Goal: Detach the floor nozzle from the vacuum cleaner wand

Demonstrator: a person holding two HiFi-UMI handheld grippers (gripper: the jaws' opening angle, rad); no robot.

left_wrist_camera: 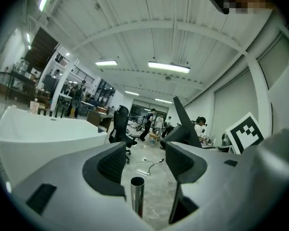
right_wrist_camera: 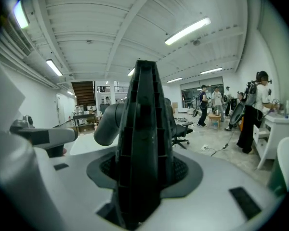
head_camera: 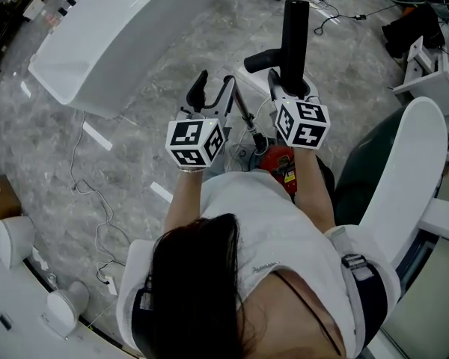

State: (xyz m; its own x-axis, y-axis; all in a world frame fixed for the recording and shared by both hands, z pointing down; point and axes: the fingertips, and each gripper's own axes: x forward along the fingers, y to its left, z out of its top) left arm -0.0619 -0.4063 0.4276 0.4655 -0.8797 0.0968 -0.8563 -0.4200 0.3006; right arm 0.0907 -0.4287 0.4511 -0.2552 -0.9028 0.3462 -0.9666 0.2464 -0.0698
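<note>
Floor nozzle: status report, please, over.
Left gripper open, bare end of wand between its jaws. Right gripper shut on floor nozzle, upright, off the wand. No obstruction seen.

Head view steeply down, gripper views level

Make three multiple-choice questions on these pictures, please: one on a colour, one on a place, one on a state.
1. What colour is the floor nozzle that the right gripper holds?
A. red
B. white
C. black

2. Where is the open end of the metal wand?
A. inside the floor nozzle
B. between the left gripper's jaws
C. between the right gripper's jaws

3. How do the left gripper's jaws stand?
A. apart, not pressing the wand
B. clamped on the wand
C. shut with nothing between

Key:
1 C: the part in the right gripper view is black.
2 B: the tube end rises between those jaws.
3 A: a gap shows on each side of the tube.
</note>
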